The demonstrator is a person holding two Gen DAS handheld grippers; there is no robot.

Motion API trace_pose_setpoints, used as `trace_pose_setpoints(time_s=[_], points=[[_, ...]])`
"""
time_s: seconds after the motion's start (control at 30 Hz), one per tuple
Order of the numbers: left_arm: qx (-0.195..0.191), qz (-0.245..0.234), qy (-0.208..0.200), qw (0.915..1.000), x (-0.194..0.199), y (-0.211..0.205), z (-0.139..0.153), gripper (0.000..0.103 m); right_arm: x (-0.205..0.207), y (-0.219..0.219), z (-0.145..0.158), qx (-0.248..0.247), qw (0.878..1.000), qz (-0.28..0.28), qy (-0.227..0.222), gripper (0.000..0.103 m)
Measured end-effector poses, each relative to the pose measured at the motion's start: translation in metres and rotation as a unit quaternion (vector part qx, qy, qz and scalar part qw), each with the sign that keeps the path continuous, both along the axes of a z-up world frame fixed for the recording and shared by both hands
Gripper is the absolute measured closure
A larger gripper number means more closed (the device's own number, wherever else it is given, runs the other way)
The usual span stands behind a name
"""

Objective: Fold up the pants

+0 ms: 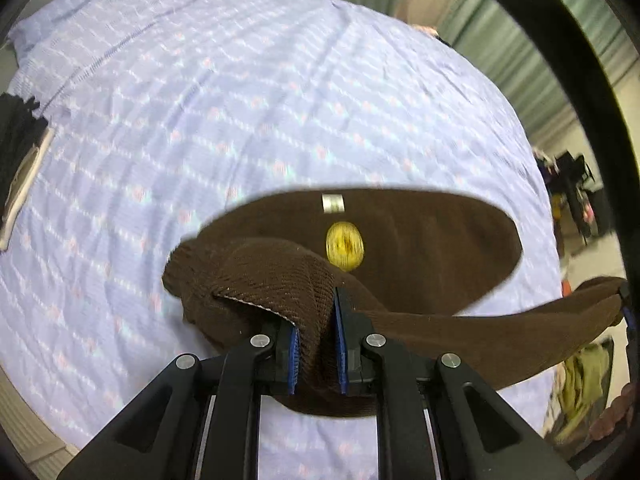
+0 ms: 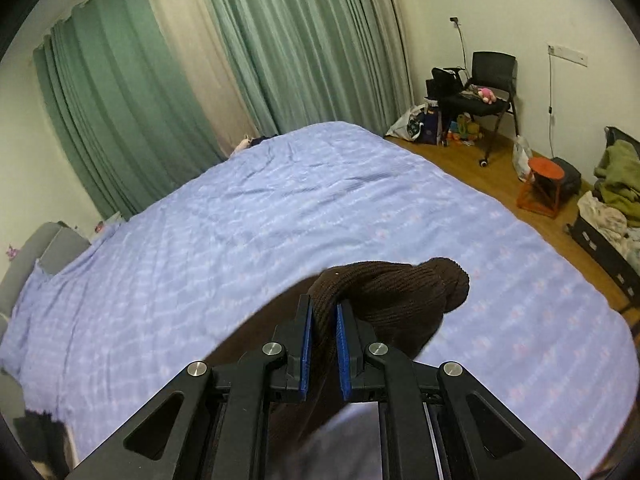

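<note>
Both claws, left claw point(image 1: 316, 344) and right claw point(image 2: 324, 344), clamp brown pants point(image 1: 420, 248) waistband, lifted above bed point(image 1: 200, 120) to spread it flat.

A home bedroom: a bed point(image 2: 320, 200) with lilac cover, green curtains point(image 2: 280, 40), a chair point(image 2: 490, 76), wooden floor point(image 2: 500, 168).

I see a bed with a lilac quilt point(image 2: 280, 200), green curtains point(image 2: 280, 40) behind it, pale walls point(image 2: 500, 0), a wooden floor point(image 2: 500, 168), a black chair point(image 2: 490, 80) and an orange stool point(image 2: 542, 184).
</note>
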State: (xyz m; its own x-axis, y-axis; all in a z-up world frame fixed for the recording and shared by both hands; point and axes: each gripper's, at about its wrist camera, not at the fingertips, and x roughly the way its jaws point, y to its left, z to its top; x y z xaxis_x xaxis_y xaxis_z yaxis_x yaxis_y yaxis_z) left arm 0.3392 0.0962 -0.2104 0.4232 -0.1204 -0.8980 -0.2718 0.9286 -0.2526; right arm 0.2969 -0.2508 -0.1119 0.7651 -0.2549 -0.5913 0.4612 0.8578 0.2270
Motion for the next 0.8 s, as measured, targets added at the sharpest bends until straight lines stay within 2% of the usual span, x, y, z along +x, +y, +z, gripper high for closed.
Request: trace_pose_setpoints(time_s=[0.07, 0.2, 0.27, 0.3, 0.37, 0.4, 0.43, 0.5, 0.53, 0.57, 0.63, 0.7, 0.73, 0.77, 0.8], points=[[0.01, 0.014, -0.003, 0.9999, 0.02, 0.003, -0.005, 0.086, 0.034, -0.004, -0.009, 0.001, 1.0, 0.008, 0.003, 0.091], [0.013, 0.047, 0.021, 0.9986, 0.063, 0.014, -0.025, 0.08, 0.097, -0.006, -0.03, 0.002, 0.999, 0.033, 0.02, 0.091], [0.004, 0.048, 0.04, 0.998, 0.08, 0.02, -0.035, 0.071, 0.129, -0.003, -0.041, -0.002, 0.998, 0.051, 0.036, 0.09], [-0.009, 0.043, 0.048, 0.9979, 0.088, 0.022, -0.04, 0.066, 0.137, -0.002, -0.046, -0.002, 0.998, 0.055, 0.037, 0.084], [-0.029, 0.034, 0.048, 0.9978, 0.094, 0.022, -0.042, 0.04, 0.151, 0.003, -0.046, -0.006, 0.997, 0.071, 0.037, 0.066], [-0.043, 0.032, 0.044, 0.9976, 0.094, 0.024, -0.039, 0.032, 0.153, 0.005, -0.044, -0.012, 0.997, 0.075, 0.03, 0.046], [-0.055, 0.032, 0.038, 0.9972, 0.094, 0.023, -0.034, 0.021, 0.149, 0.007, -0.041, -0.021, 0.997, 0.076, 0.023, 0.035], [-0.087, 0.033, 0.014, 0.9955, 0.088, 0.024, -0.015, 0.012, 0.139, 0.014, -0.027, -0.043, 0.996, 0.079, -0.001, 0.034], [-0.093, 0.031, 0.005, 0.9952, 0.089, 0.02, -0.007, 0.005, 0.133, 0.018, -0.021, -0.05, 0.995, 0.087, -0.01, 0.033], [-0.094, 0.02, -0.012, 0.9953, 0.083, 0.021, 0.008, 0.002, 0.127, 0.022, -0.016, -0.056, 0.994, 0.094, -0.013, 0.032], [-0.08, -0.025, -0.043, 0.9956, 0.082, 0.015, 0.026, 0.0, 0.108, 0.029, -0.006, -0.063, 0.991, 0.112, -0.023, 0.027], [-0.04, -0.124, -0.063, 0.9895, 0.092, 0.006, 0.037, 0.0, 0.088, 0.033, -0.003, -0.062, 0.989, 0.135, -0.023, 0.024], [-0.019, -0.164, -0.069, 0.9838, 0.093, 0.002, 0.037, 0.0, 0.079, 0.036, -0.005, -0.062, 0.987, 0.146, -0.017, 0.024], [0.008, -0.214, -0.072, 0.9741, 0.097, -0.006, 0.035, 0.0, 0.068, 0.039, -0.011, -0.063, 0.985, 0.16, -0.003, 0.024], [0.039, -0.281, -0.067, 0.9567, 0.103, -0.019, 0.028, 0.001, 0.062, 0.041, -0.015, -0.065, 0.984, 0.167, 0.009, 0.024]])
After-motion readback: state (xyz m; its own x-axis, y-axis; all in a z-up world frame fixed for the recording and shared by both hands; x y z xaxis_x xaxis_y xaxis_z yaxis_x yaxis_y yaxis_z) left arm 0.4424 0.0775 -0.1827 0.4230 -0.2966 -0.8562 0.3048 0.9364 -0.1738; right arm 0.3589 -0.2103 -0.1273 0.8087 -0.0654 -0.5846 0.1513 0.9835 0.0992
